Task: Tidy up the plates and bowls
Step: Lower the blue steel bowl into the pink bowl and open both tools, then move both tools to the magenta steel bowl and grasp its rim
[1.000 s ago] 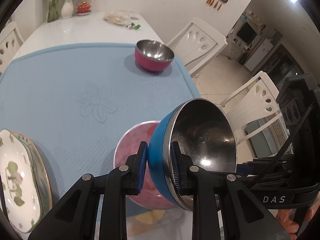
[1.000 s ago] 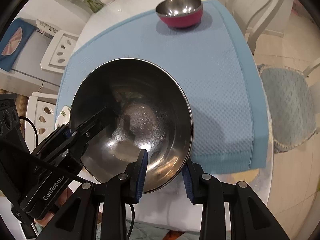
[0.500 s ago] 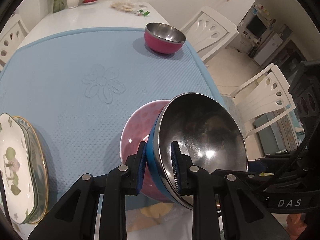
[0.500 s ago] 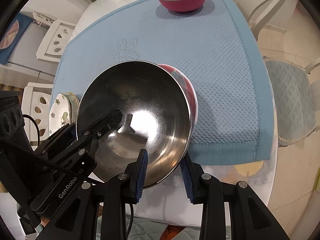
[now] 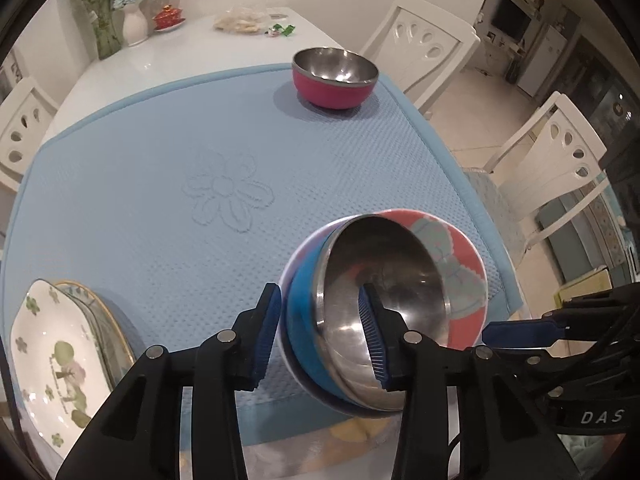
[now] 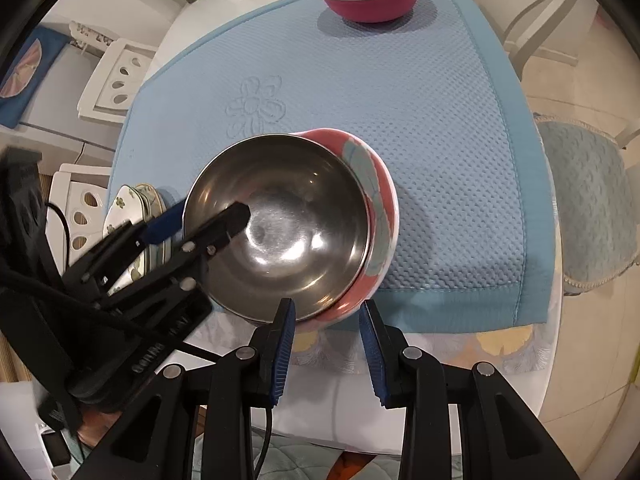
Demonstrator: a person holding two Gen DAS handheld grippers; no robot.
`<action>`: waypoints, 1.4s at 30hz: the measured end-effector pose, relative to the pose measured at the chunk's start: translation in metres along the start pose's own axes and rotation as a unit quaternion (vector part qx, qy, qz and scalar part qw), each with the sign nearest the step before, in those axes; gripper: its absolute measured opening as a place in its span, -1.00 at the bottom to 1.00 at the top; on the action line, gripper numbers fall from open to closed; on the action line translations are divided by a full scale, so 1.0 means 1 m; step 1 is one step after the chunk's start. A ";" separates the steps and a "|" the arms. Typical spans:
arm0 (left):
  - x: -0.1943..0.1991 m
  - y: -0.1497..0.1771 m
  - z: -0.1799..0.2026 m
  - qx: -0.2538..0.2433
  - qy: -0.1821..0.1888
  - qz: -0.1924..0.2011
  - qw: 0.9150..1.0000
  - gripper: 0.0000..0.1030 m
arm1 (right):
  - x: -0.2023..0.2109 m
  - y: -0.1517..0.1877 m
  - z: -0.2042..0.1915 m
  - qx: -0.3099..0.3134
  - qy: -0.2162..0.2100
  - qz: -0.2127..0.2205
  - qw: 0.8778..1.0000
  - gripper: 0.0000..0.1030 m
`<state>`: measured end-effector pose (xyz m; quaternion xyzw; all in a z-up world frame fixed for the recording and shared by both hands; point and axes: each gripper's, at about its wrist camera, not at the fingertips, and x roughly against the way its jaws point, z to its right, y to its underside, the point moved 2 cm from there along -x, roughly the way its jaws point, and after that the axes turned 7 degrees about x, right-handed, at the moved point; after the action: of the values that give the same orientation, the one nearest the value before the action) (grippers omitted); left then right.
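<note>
At lower centre of both views, the spread left gripper (image 5: 320, 332) and right gripper (image 6: 326, 340) straddle, ungripped, the blue steel bowl (image 5: 384, 312) tilted rightward inside the pink patterned bowl (image 5: 460, 264), plates (image 5: 60, 352) lower left, magenta bowl (image 5: 334, 76) beyond.

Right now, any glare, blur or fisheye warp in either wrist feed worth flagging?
Left wrist view: sharp, heavy barrel warp bending the blue mat edge, black vignette at corners, soft highlights inside the steel bowl. Right wrist view: bright hotspots on that bowl's base, the left tongs slightly blurred, soft shadow beside the pink bowl.
</note>
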<state>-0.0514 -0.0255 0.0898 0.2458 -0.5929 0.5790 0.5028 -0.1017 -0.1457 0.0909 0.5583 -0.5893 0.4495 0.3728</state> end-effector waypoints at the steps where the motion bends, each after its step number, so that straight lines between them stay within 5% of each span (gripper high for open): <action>1: 0.001 0.000 -0.001 0.002 -0.001 0.001 1.000 -0.26 | 0.000 0.000 0.001 -0.001 -0.002 0.000 1.000 -0.36; 10: -0.017 0.019 -0.022 0.042 -0.007 -0.027 0.999 -0.25 | 0.000 0.000 0.006 -0.011 -0.018 -0.004 1.000 -0.36; 22: -0.002 0.018 -0.027 0.064 0.018 -0.008 0.998 -0.25 | 0.014 -0.005 0.001 0.005 -0.009 0.025 1.000 -0.36; 30: 0.004 0.002 -0.024 0.060 0.017 0.004 0.998 -0.25 | 0.024 -0.009 0.005 0.009 -0.011 0.037 0.999 -0.36; 42: 0.021 -0.053 -0.026 0.059 0.039 0.043 0.997 -0.25 | 0.067 -0.036 0.003 0.020 0.015 0.135 0.991 -0.32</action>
<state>-0.0042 -0.0063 0.1268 0.2267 -0.5476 0.6433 0.4847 -0.0725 -0.1692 0.1570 0.4747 -0.6444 0.5154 0.3062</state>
